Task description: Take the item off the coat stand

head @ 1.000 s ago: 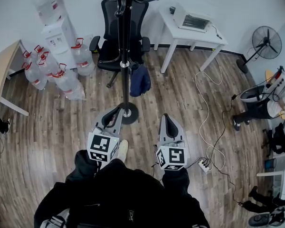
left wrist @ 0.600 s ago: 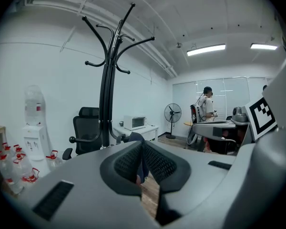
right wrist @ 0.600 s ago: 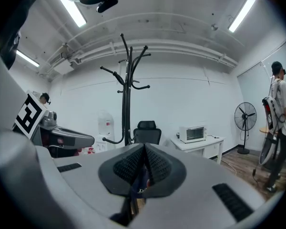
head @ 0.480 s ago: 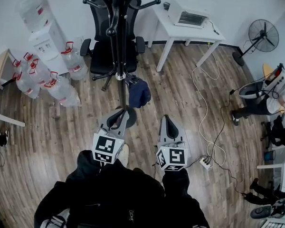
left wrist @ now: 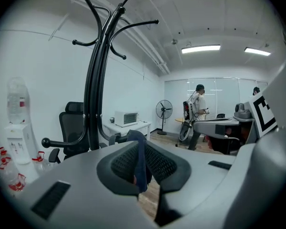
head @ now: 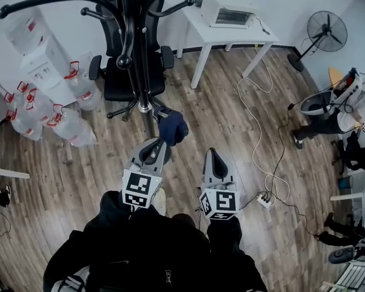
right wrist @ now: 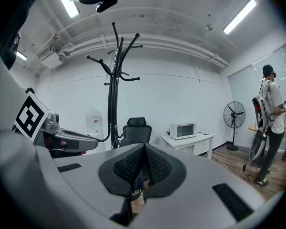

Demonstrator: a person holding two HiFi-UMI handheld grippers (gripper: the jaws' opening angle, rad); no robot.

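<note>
A black coat stand point(head: 134, 47) rises just ahead of me. A dark blue cloth item point(head: 172, 128) hangs from a low hook on its pole. My left gripper point(head: 156, 143) points at the item, its tip just short of it, jaws shut. In the left gripper view the item point(left wrist: 135, 138) shows above and through the slit of the left gripper point(left wrist: 142, 147), not visibly pinched. My right gripper point(head: 214, 155) is held level to the right, shut and empty. In the right gripper view the right gripper point(right wrist: 144, 149) has the stand point(right wrist: 114, 94) beyond it.
A black office chair point(head: 125, 72) stands behind the stand. Water bottles point(head: 48, 111) and a dispenser point(head: 39, 66) are at the left. A white table point(head: 201, 35) carries a microwave point(head: 228, 16). A fan point(head: 325, 32), a floor cable with power strip point(head: 264, 199) and people point(left wrist: 196, 113) are to the right.
The stand and the blue item have drawn closer in the head view. The left gripper's tip now sits right by the item. Both grippers stay shut.
</note>
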